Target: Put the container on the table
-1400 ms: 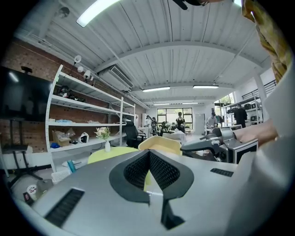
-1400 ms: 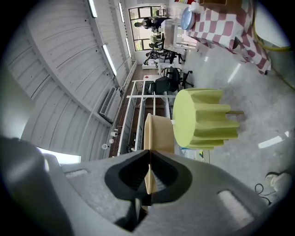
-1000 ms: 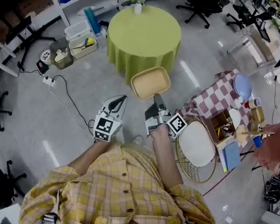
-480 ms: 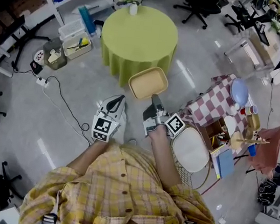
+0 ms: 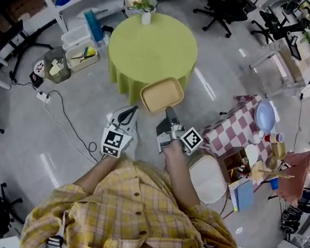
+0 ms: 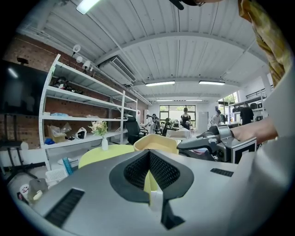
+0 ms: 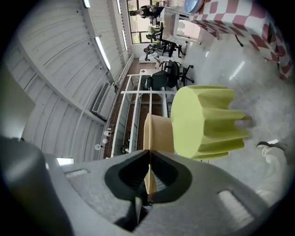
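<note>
The tan container (image 5: 162, 94) was gripped by its rim in the clenched jaws of the right gripper (image 5: 169, 114), above the floor at the near edge of the round green table (image 5: 153, 46). The left gripper (image 5: 131, 112) was closed on nothing, beside the container and just short of that table.

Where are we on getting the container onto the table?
Done: the tan container is picked up, its rim clamped in the right gripper. In hand: it hangs in the air at the near edge of the round green table, overlapping that edge in the head view but not resting on it. The left gripper holds nothing. Left: bring it over the tabletop, set it down and release.
</note>
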Available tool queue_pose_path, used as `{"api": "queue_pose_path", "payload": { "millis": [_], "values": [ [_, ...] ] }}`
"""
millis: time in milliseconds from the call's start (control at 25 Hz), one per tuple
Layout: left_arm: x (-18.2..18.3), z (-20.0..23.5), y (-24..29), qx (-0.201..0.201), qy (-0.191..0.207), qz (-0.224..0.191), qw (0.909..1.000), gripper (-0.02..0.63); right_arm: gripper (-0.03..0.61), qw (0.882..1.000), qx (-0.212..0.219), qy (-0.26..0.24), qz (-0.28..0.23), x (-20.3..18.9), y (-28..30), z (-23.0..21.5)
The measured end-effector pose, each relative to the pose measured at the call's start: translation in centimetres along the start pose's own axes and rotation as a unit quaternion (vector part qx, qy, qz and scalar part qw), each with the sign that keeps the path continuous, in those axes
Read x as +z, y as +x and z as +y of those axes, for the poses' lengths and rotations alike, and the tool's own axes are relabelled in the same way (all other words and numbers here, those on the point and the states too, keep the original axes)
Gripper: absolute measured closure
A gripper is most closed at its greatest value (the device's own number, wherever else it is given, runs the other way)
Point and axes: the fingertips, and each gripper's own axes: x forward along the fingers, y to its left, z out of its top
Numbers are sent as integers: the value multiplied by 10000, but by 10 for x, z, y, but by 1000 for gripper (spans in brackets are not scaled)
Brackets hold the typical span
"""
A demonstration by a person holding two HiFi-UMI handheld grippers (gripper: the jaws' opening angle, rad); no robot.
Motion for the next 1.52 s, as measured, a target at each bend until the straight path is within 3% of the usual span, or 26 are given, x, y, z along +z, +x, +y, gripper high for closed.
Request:
{"api": "queue_pose_path", "payload": {
  "millis": [480,960,1520],
  "values": [
    [37,89,97,-95,-16,74,9999,609,565,9999,-128,70,-90,51,120,17],
    [51,170,160,-239,0,38,9997,609,566,9996,-233,38,-177,69,222,20],
    [57,214,195,-378,-88,1,9992,609,566,9985,-468,33,-283,79,272,16]
  ]
}}
